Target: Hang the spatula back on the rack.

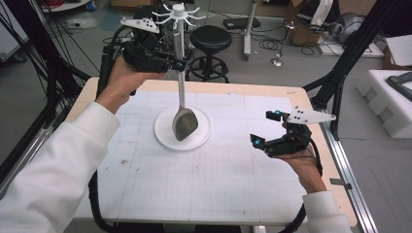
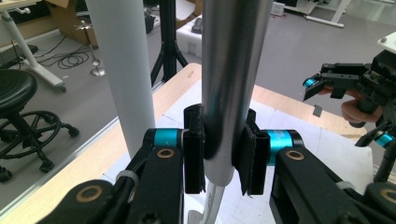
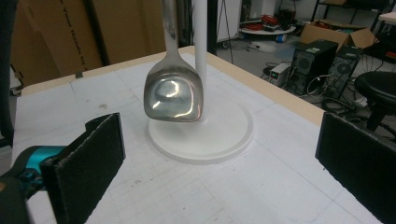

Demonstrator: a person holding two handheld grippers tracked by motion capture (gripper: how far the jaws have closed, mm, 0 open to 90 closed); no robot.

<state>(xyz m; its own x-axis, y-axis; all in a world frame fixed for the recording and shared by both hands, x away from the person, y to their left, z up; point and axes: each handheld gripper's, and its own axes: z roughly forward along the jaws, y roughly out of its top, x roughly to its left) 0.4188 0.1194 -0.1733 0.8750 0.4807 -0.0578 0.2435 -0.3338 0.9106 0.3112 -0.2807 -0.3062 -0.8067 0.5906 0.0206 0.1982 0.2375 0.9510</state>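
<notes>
Left hand-held gripper (image 2: 219, 149) hides spoon (image 3: 173, 95) handle's middle.

Bright, even light — glare on spoon (image 3: 173, 98).

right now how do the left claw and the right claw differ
The left claw is shut on the metal spatula's handle, raised beside the white rack pole; the right claw is open and holds nothing, low over the table. Both have black pads and teal joints.
</notes>
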